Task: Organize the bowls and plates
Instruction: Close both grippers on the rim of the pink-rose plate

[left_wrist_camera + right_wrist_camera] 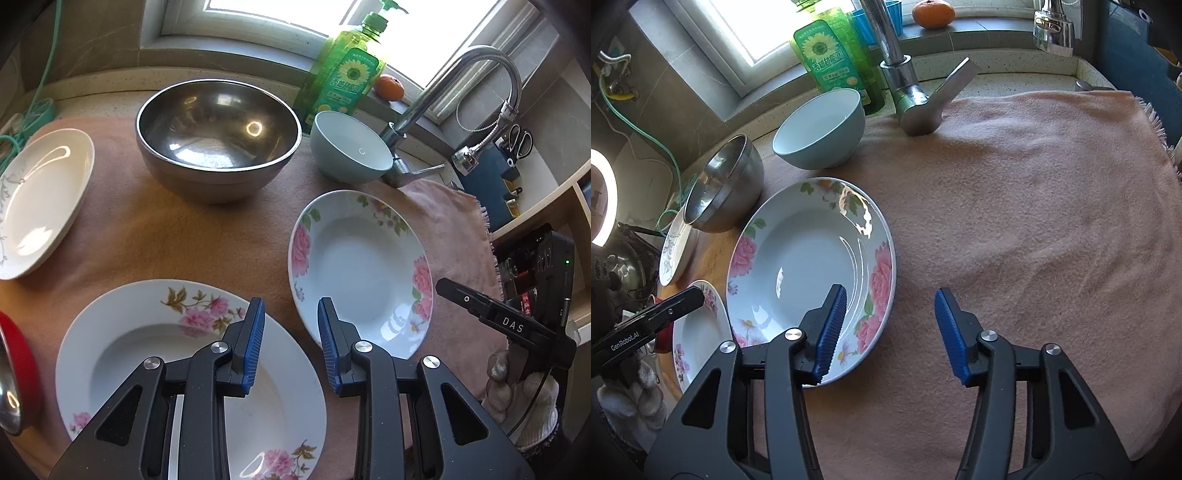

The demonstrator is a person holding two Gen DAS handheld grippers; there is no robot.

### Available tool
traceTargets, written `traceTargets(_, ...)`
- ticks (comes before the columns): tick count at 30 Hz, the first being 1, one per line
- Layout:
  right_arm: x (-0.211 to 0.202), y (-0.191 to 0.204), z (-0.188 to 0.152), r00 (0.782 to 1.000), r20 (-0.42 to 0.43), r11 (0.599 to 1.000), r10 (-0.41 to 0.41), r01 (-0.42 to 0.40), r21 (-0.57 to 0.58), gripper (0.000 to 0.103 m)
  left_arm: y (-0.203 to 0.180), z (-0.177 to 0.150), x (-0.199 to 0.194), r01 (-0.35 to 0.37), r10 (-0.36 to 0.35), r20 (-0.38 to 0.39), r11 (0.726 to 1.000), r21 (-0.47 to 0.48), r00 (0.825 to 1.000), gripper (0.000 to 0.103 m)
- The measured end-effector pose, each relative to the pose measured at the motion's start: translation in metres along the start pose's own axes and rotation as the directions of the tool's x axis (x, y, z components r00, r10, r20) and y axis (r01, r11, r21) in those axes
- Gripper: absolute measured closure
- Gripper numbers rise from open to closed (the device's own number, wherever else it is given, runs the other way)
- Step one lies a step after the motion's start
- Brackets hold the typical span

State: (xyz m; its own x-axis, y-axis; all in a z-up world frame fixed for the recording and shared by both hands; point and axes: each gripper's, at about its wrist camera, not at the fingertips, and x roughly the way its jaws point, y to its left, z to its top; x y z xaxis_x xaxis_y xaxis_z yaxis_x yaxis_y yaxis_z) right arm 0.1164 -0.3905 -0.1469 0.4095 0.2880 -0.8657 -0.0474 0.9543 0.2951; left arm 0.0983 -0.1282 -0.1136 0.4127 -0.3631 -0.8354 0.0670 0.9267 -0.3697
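on the pink cloth [1034, 221] spread over the counter by the faucet [908, 92], nothing looks sorted yet: every dish lies single and apart, so the task seems to be at its start. the steel bowl [218, 140] stands at the back, upright and empty. nearer, the wide floral plate [155, 354] lies under the left gripper [291, 345], and the deep rose plate [812, 280] lies just beside it toward the right. a white plate with grey sprigs [40, 199] sits well apart at the far left, and the pale blue bowl [822, 129] stands at the back, near the faucet and the green soap bottle [343, 74]. left to do, by my guess: stack the plates together and nest the blue bowl in the steel one.

the left gripper hovers above the wide floral plate's right rim, its blue pads apart and holding nothing. the right gripper [890, 332] hangs over the rose plate's near rim, one pad over the plate and the other over bare cloth, jaws wide apart, also empty.
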Motion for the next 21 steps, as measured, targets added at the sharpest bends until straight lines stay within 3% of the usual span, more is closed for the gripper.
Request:
traceTargets(7, 0.013, -0.004, 0.004, 0.999, -0.028, 0.999, 0.038, -0.037, 0.024, 0.060, 0.003, 0.011, 0.023, 0.004, -0.005, -0.045, 1.000, -0.016, 0.999, 0.075)
traceTargets(9, 0.016, -0.006, 0.005, 0.998, -0.039, 0.998, 0.052, -0.051, 0.035, 0.068, 0.005, 0.012, 0.026, 0.008, -0.010, -0.053, 1.000, -0.024, 0.999, 0.075)
traceTargets(16, 0.022, -0.007, 0.008, 0.996, -0.056, 0.997, 0.071, -0.068, 0.044, 0.071, 0.006, 0.017, 0.035, 0.014, -0.015, -0.071, 1.000, -0.020, 0.997, 0.075)
traceTargets(21, 0.027, -0.006, 0.010, 0.995, -0.072, 0.997, 0.074, -0.071, 0.041, 0.082, 0.003, 0.018, 0.041, 0.019, -0.020, -0.085, 1.000, -0.011, 0.996, 0.075)
